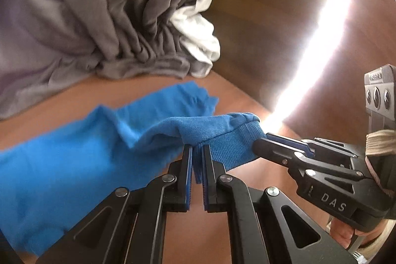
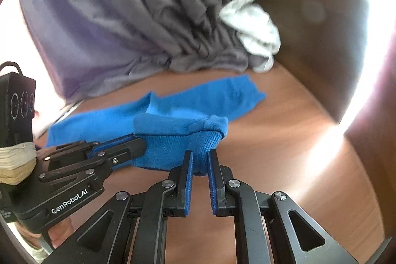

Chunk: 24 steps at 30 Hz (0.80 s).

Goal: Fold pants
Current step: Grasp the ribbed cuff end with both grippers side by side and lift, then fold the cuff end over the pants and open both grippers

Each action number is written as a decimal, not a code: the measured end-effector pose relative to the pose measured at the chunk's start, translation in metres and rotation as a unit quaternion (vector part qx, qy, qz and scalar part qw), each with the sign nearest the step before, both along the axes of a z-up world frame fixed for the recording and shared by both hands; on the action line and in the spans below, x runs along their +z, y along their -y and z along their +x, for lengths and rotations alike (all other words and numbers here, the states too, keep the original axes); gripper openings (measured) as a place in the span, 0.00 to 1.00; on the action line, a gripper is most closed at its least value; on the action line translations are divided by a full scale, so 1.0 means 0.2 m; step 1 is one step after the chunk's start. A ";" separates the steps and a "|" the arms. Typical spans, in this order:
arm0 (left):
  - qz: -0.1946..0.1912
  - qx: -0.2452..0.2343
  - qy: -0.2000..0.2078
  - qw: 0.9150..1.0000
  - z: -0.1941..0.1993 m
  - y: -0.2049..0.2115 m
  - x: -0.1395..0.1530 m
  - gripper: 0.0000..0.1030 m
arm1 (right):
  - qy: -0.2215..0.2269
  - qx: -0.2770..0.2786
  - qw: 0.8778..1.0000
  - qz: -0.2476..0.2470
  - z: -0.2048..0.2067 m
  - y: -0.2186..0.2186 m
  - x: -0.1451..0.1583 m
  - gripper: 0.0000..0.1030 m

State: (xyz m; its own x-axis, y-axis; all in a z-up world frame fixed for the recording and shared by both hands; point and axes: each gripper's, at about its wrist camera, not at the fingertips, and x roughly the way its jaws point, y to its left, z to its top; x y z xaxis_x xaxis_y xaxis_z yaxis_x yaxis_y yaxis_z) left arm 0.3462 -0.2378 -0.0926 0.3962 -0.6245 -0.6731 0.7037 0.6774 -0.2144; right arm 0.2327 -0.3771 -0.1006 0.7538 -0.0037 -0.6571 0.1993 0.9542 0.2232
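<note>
Black linkage arms and blue-padded fingers fill the lower foreground of both wrist views, and each pair points forward and downward toward a brown wooden table (image 1: 153, 90). Closest to the lens in the left wrist view is my left gripper (image 1: 197, 149), its jaws drawn nearly together and pinching a thin fold of the ribbed waistband of the blue pants (image 1: 61, 165); a sliver of blue cloth shows between the pads. My right gripper (image 1: 257, 140) enters that same view from the right edge, lying nearly level, its fingers clamped on the far end of the same ribbed band, with part of a hand (image 1: 342, 233) visible under its body. Seen from the right wrist camera, the right gripper (image 2: 201, 155) has its jaws closed on a bunched roll of that waistband, the gap slightly wider than on the other side because of the thicker cloth. Coming in from the left edge there, the left gripper (image 2: 141, 144) grips the band's other end. Between the two grips the waistband is raised off the tabletop and stretched, while the legs of the pants trail away flat on the table toward the back. Behind them hangs a grey curtain (image 1: 99, 16), gathered at the base, with a white cloth (image 1: 198, 38) beside it.
</note>
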 end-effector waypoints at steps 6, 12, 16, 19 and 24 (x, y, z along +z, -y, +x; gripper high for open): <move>-0.003 -0.011 0.005 1.000 0.18 0.16 0.09 0.08 | 0.011 -0.011 1.000 -0.010 0.17 0.12 0.05 0.12; 0.003 -0.021 -0.006 1.000 0.36 0.34 0.09 0.08 | 0.001 -0.018 1.000 -0.025 0.35 0.27 0.07 0.12; 0.014 -0.029 -0.010 0.999 0.48 0.46 0.05 0.07 | -0.014 -0.027 0.999 -0.023 0.46 0.38 0.02 0.12; 0.028 -0.038 -0.013 0.999 0.57 0.56 0.00 0.07 | -0.022 -0.036 0.999 -0.024 0.54 0.45 -0.03 0.12; 0.047 -0.043 -0.014 0.998 0.69 0.70 -0.07 0.02 | -0.034 -0.056 0.998 -0.019 0.63 0.58 -0.11 0.09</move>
